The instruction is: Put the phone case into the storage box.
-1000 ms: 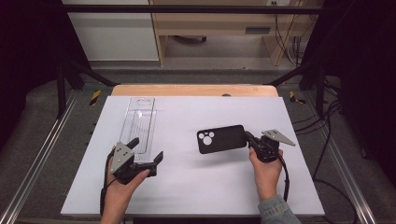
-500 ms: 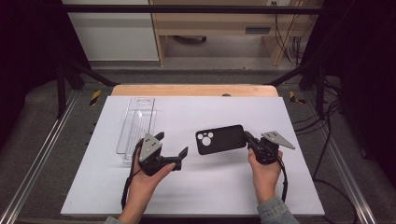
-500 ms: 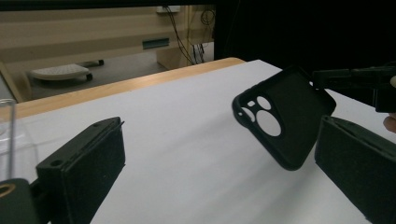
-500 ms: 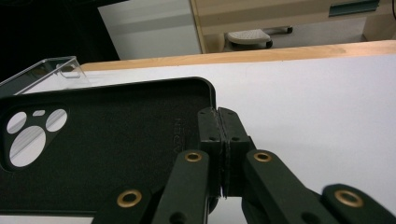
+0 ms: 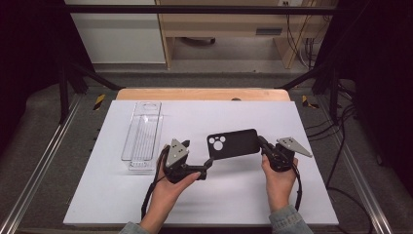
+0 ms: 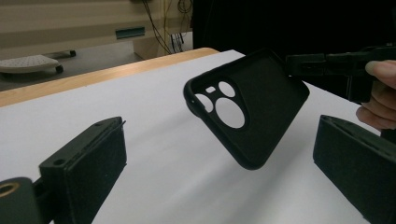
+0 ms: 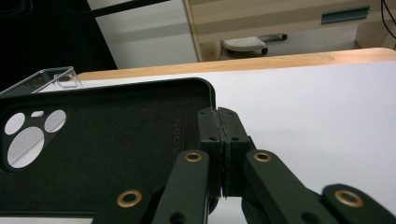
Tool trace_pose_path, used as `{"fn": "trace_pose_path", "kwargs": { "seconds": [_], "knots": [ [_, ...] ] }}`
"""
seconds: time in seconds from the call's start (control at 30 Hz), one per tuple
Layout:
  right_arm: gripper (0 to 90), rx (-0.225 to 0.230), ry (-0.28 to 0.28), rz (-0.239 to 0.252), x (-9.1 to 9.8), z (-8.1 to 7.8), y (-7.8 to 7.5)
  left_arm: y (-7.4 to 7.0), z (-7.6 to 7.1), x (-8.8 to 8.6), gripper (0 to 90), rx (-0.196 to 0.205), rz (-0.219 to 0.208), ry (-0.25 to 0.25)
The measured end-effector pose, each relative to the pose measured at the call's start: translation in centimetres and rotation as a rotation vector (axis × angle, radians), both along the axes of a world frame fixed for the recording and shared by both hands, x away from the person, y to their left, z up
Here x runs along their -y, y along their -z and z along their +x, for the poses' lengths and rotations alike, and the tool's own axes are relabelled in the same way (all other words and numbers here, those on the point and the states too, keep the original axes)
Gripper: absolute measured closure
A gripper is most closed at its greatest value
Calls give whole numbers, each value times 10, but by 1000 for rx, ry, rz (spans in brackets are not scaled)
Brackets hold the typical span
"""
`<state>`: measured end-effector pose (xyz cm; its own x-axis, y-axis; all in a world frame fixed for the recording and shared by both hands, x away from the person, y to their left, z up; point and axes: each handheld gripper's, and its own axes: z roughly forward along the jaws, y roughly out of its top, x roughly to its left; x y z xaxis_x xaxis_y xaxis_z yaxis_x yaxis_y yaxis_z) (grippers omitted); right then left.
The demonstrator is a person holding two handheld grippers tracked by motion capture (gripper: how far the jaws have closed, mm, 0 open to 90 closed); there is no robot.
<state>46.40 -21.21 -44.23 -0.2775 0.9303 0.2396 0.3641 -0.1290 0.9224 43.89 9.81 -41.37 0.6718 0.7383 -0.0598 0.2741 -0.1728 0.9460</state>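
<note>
High view: black rubbery phone case (image 5: pixel 233 144), frame centre, is held above the white surface (image 5: pixel 316 195) at its right edge by right claw (image 5: pixel 264 146), clamped tight. Left claw (image 5: pixel 208 166), lower centre-left, is spread wide w/ nothing gripped.

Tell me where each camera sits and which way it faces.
High view: above the person's side, looking forward and down at the table; both forearms, left gripper, right gripper.
Left gripper view: rides the left gripper, facing the case; open jaws.
Right gripper view: rides the right gripper, jaws shut on the case's edge.
All share the case.
</note>
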Motion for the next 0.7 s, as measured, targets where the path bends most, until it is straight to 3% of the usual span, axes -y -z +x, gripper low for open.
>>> {"fn": "trace_pose_path", "kwargs": {
  "seconds": [0.33, 0.7],
  "knots": [
    [897, 1, -8, 32, -1, 0, 1, 1, 4, 11, 55, 9, 12, -2],
    [897, 14, -11, 23, -1, -1, 0, 6, 8, 25, 101, -11, 2, 13]
  ]
}}
